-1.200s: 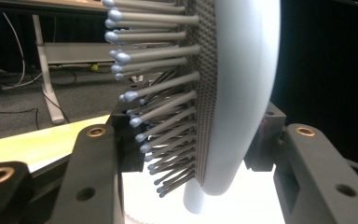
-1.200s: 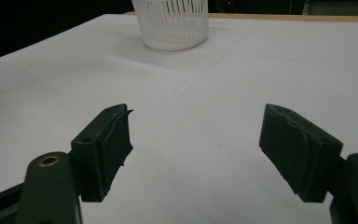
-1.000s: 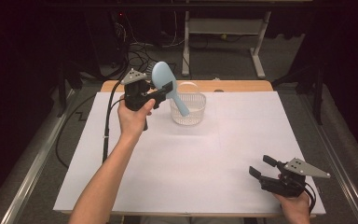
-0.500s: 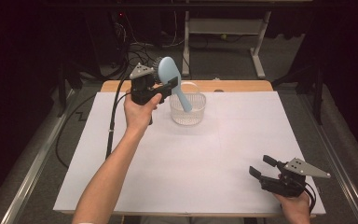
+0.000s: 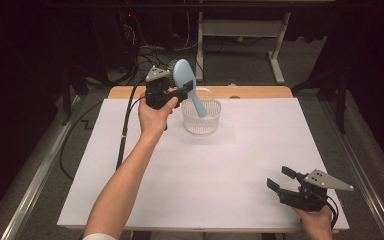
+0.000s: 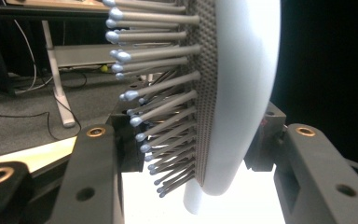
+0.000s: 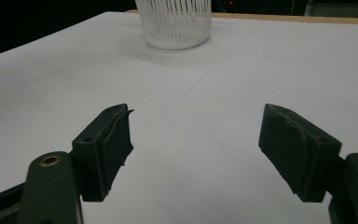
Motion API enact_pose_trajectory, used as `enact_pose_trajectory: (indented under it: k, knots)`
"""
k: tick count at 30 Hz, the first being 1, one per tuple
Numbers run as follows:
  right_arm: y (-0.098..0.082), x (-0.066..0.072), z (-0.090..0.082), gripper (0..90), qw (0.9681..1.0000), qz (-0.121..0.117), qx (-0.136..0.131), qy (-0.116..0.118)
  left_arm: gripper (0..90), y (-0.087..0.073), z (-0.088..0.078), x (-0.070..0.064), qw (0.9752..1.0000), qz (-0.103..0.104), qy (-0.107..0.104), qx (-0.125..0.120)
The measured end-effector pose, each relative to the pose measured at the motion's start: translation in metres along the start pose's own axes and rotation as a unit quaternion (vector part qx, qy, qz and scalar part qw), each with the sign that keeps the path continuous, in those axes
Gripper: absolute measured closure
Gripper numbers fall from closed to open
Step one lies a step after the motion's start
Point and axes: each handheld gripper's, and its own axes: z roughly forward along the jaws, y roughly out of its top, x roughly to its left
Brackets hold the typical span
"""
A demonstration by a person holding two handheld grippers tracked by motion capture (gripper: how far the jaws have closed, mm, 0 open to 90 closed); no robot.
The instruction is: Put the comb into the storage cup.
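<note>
High view first: the left tongs (image 5: 172, 90) are up in the air at the far left of the desk (image 5: 130, 200), and they are squeezed tight on a light blue hairbrush (image 5: 186, 77). The brush head points up and its handle slants down to the right, over the white basket (image 5: 201, 117). I think the handle tip is just inside the rim, but it is hard to be sure from up here. In the left gripper view the bristles (image 6: 168, 100) stick out to the left, with the brush pinched between the two black jaws.

The right tongs (image 5: 286, 185) rest at the near right corner, jaws wide apart and holding nothing.

So the brush is picked up and carried to the basket. What looks left is to lower it in and let go.
</note>
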Motion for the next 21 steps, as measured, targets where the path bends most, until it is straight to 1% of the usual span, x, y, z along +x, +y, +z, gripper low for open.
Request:
enact_pose_trajectory:
  k: [5,10,15,21]
  knots:
    - [0.000,0.000,0.000,25.6,1.0000,0.001,0.000,-0.001,50.7,-0.002,0.007,0.004,0.9999,-0.008,0.010,0.000]
    - [0.000,0.000,0.000,25.7,1.0000,0.002,-0.003,-0.002,50.7,-0.004,0.013,0.006,0.9998,-0.013,0.014,0.002]
    - [0.000,0.000,0.000,25.7,1.0000,0.001,-0.001,-0.001,50.7,-0.007,0.019,0.008,0.9996,-0.014,0.021,0.009]
    - [0.000,0.000,0.000,25.7,1.0000,0.002,-0.002,-0.001,50.7,-0.010,0.024,0.006,0.9996,-0.012,0.020,0.016]
